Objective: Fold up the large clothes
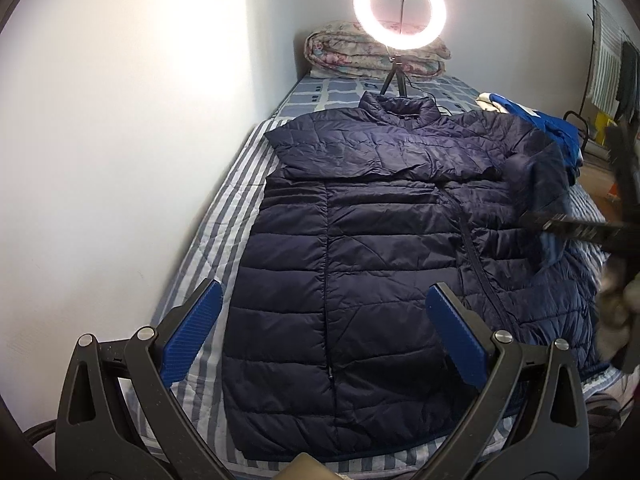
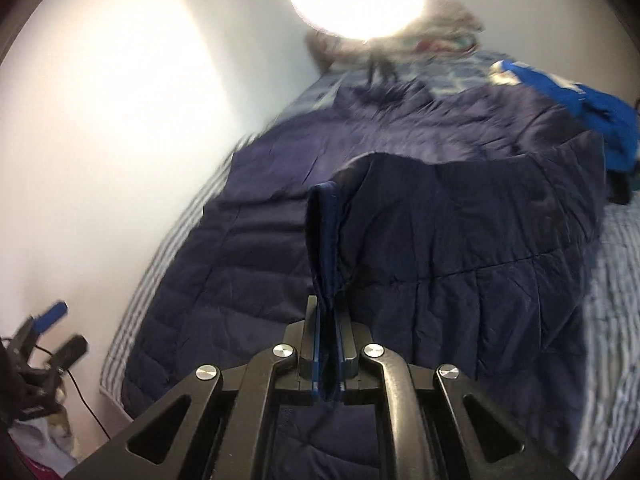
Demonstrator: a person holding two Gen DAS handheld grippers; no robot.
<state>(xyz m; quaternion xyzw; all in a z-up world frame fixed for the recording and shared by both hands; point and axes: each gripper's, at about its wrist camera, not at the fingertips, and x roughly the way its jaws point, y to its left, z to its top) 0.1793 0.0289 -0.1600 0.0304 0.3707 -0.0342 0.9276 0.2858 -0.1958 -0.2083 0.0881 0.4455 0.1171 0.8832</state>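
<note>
You have the bed (image 1: 224, 208) under everything, its striped cover running along the white wall, and spread across it lies the navy puffer jacket (image 1: 360, 240), front up, collar toward the ring light (image 1: 400, 8) at the far end, hem toward you; one sleeve (image 1: 360, 152) already lies folded across the chest, so I judge you are in the sleeve-folding step, with the second sleeve (image 2: 460, 240) now in hand; that sleeve hangs lifted above the jacket's body on the side nearest the heap of blue clothes (image 2: 580, 112) (the right wrist view is blurred, so finer creases are past telling); your right gripper (image 2: 328, 320) is clamped tight on the sleeve's cuff (image 2: 324, 240), whose blue-edged rim stands up out of the closed jaws; your left gripper (image 1: 320, 320) hovers over the hem with its blue pads (image 1: 192, 332) well apart and nothing between them; the next move, as I read it, calls for you to carry the cuff across the chest and lay the sleeve flat over or just below the first one, letting go only once the fabric rests without a twist; the free left gripper could press the shoulder seam down to keep the slippery shell from sliding as you draw the sleeve over.
</note>
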